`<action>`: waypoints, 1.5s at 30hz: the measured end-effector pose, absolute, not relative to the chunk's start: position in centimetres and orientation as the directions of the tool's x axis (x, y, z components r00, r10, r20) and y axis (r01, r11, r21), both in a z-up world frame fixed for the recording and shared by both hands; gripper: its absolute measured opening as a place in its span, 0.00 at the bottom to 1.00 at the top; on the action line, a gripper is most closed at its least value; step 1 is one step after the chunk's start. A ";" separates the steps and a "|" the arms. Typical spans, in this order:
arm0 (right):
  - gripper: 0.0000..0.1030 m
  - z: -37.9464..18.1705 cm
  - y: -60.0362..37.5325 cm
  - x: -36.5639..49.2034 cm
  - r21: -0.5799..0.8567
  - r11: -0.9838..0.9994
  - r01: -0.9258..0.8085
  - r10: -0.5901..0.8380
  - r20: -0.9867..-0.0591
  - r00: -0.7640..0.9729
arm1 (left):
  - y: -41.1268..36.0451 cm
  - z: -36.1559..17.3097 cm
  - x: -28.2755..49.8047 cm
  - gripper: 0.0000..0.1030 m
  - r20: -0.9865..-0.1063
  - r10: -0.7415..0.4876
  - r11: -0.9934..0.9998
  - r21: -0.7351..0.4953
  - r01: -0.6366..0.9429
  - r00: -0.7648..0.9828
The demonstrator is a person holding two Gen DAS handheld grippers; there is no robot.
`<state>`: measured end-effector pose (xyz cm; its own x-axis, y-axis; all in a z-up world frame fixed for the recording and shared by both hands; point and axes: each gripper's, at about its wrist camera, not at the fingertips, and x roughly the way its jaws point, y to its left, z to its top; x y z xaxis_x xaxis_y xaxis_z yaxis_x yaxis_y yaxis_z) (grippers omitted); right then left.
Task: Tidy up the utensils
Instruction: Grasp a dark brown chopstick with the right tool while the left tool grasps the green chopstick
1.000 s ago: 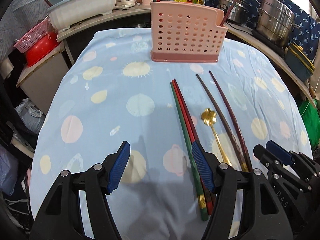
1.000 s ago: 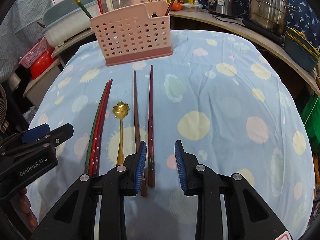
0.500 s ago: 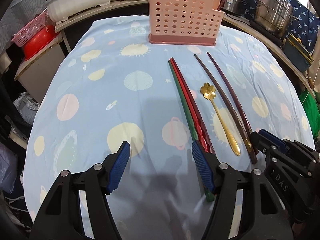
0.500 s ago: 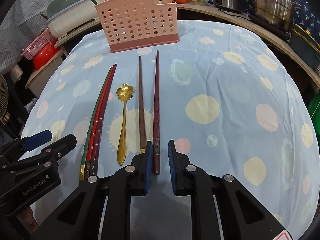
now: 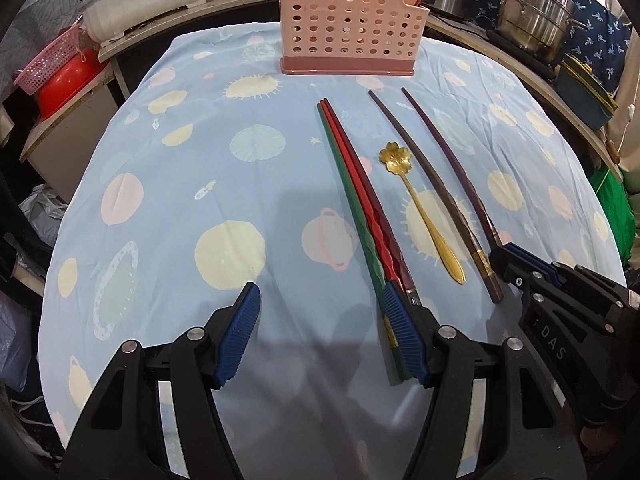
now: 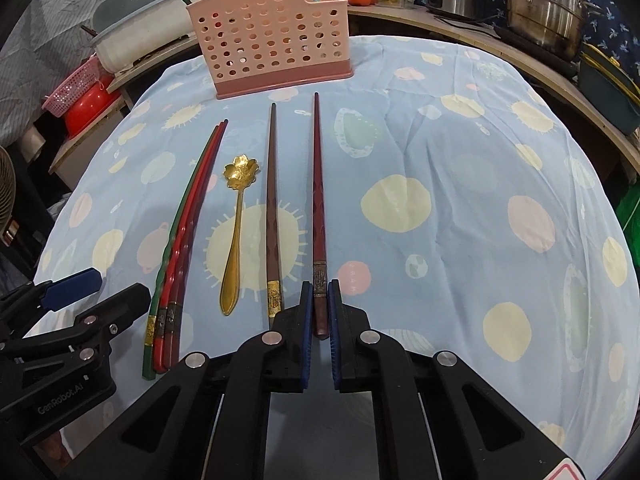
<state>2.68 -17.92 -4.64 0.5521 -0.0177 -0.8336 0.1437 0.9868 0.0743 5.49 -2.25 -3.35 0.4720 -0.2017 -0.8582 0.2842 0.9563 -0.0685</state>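
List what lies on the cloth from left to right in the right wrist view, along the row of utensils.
Green chopstick → red chopsticks → gold flower spoon → brown chopstick → dark red chopstick, its near end between the right gripper fingers.

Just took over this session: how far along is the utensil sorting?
Some chopsticks already stand in the pink holder. In hand: the right gripper has just been closing and pinches the dark red chopstick by its near end. Left: the brown chopstick, gold spoon and red-green bundle; the left gripper is open, empty.
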 end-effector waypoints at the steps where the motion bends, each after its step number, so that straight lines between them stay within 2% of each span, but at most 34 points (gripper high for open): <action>1: 0.07 -4.6 -17.9 2.6 0.070 0.987 0.142 -0.021 -0.833 0.553 | -2.3 -3.4 5.3 0.59 -0.860 -0.203 0.955 -0.069 0.287 0.469; 21: 0.07 -4.6 -18.4 2.0 0.087 0.984 0.156 -0.015 -0.831 0.555 | -2.1 -4.0 4.3 0.61 -0.859 -0.211 0.952 -0.073 0.296 0.466; 24: 0.07 -4.5 -18.5 1.8 0.092 0.983 0.161 -0.013 -0.831 0.556 | -1.3 -4.3 4.2 0.59 -0.868 -0.166 0.961 -0.037 0.273 0.468; 30: 0.07 -4.5 -18.5 1.6 0.094 0.982 0.164 -0.014 -0.831 0.556 | -0.5 -3.7 4.1 0.59 -0.863 -0.198 0.963 -0.082 0.258 0.464; 45: 0.07 -4.5 -18.5 1.7 0.094 0.982 0.164 -0.013 -0.831 0.556 | -2.0 -3.7 3.6 0.56 -0.864 -0.226 0.947 -0.086 0.310 0.451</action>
<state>1.67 -18.47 -4.47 0.5562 -0.0135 -0.8309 0.1642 0.9819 0.0940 3.57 -2.04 -3.74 0.4507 -0.2262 -0.8636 0.3098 0.9469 -0.0864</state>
